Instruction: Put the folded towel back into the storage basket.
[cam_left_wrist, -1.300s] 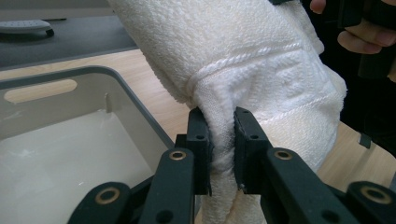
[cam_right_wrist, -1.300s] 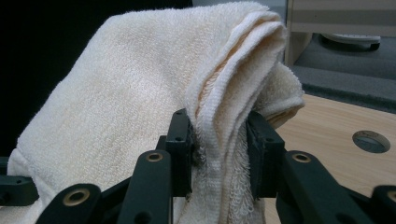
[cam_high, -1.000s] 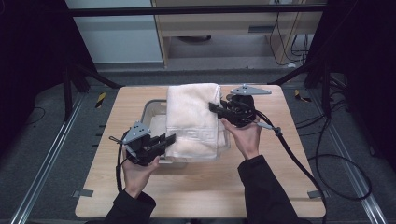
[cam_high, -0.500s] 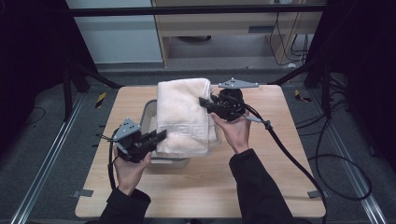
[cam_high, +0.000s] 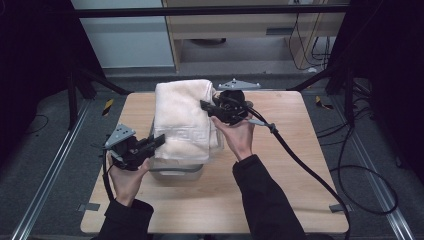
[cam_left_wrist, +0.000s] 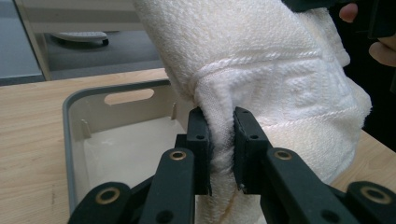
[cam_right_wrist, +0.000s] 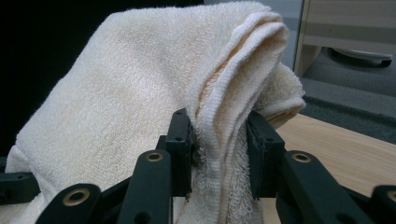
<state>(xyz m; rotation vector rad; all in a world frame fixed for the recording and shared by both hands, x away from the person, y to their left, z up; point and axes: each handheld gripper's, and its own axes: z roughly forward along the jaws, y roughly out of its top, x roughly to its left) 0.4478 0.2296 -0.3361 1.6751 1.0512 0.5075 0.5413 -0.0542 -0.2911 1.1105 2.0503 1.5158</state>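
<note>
Both my tongs pinch the towel, now carried farther back over the bin, clear to lower in.

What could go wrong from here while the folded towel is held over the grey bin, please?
The left gripper pinches only a thin bunched fold of the towel, so that corner may slip out. The right gripper clamps several layered edges; an inner layer could slide free and spoil the fold. The sagging towel might also snag the bin rim.

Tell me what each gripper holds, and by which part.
Both hold the folded white towel: the left gripper pinches its near edge, the right gripper its layered far edge.
</note>
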